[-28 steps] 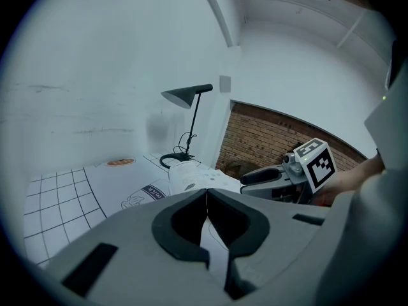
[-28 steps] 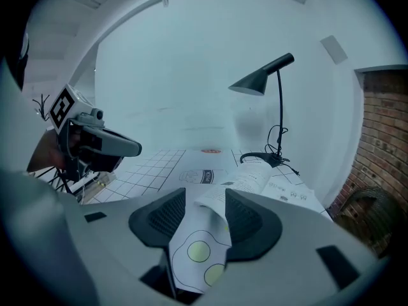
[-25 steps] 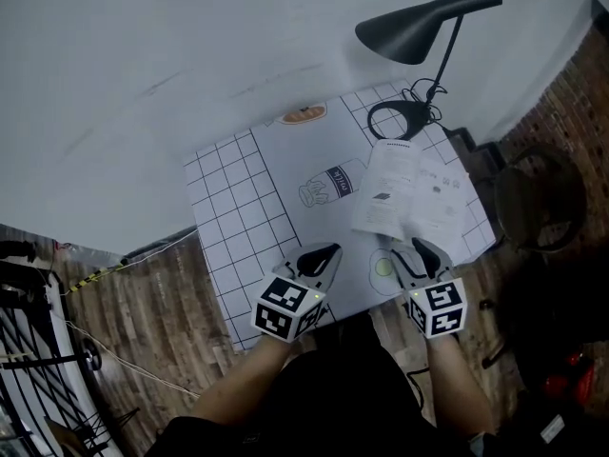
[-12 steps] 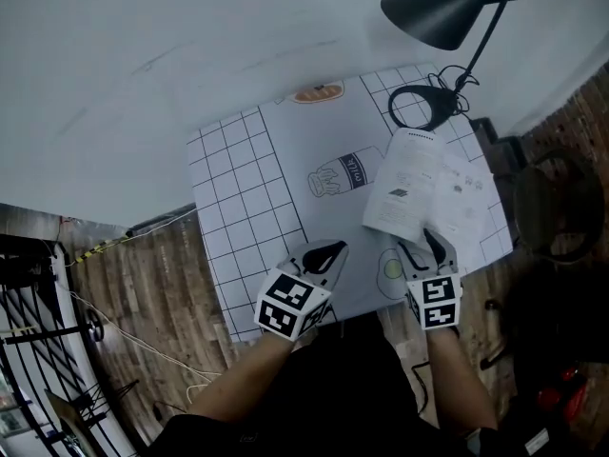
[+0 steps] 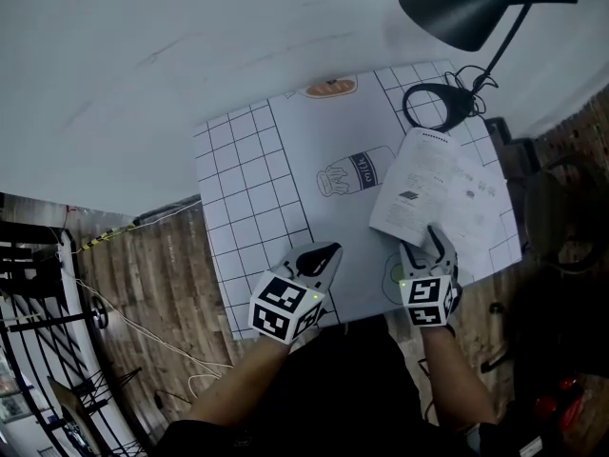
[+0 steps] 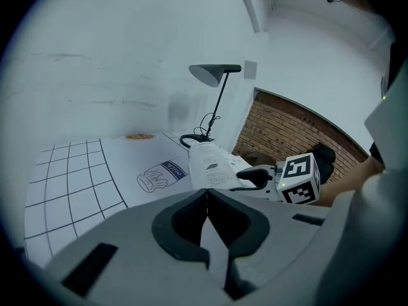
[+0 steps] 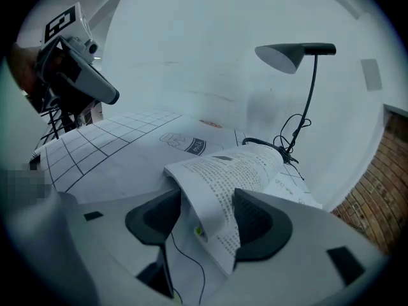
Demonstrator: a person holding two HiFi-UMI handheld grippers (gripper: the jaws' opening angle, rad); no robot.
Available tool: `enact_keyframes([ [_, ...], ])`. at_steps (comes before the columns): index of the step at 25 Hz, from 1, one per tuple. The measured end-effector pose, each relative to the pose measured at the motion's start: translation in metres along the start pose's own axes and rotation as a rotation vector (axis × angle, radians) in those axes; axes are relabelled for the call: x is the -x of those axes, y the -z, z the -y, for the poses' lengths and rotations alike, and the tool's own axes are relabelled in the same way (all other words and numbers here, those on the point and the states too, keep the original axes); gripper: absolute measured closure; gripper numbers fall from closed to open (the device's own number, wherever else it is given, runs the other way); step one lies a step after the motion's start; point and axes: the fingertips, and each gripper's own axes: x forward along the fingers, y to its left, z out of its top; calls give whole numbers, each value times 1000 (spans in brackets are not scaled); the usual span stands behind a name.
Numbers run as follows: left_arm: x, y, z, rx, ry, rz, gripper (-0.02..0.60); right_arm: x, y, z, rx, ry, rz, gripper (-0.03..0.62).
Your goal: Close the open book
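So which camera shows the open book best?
The right gripper view: the book fills the foreground, printed lines and curled page clear. The head view shows it small from above; the left gripper view, far off.

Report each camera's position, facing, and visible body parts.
Head view: head-mounted, steeply down at table; both forearms show.
Left gripper view: on left hand-held gripper, along its shut jaws toward lamp; right forearm shows.
Right gripper view: on right hand-held gripper, along jaws just opening, book page between; left hand shows.
All three share the book and lamp.
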Motion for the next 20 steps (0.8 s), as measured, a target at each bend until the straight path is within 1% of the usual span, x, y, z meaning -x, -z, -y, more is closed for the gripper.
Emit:
enact_keyframes([
  [5,-2,2,3,3,4,0,571,-1,-4,2,14,5,16,356],
  [10,0,7,9,9,15,-6,571,10,-3,4,11,5,47,419],
  [14,2,6,14,6,28,-6,571,18,-2,8,-9,18,52,450],
  [20,3,-4,23,-20,58,1,571,29,0,19,-64,48,48,490],
])
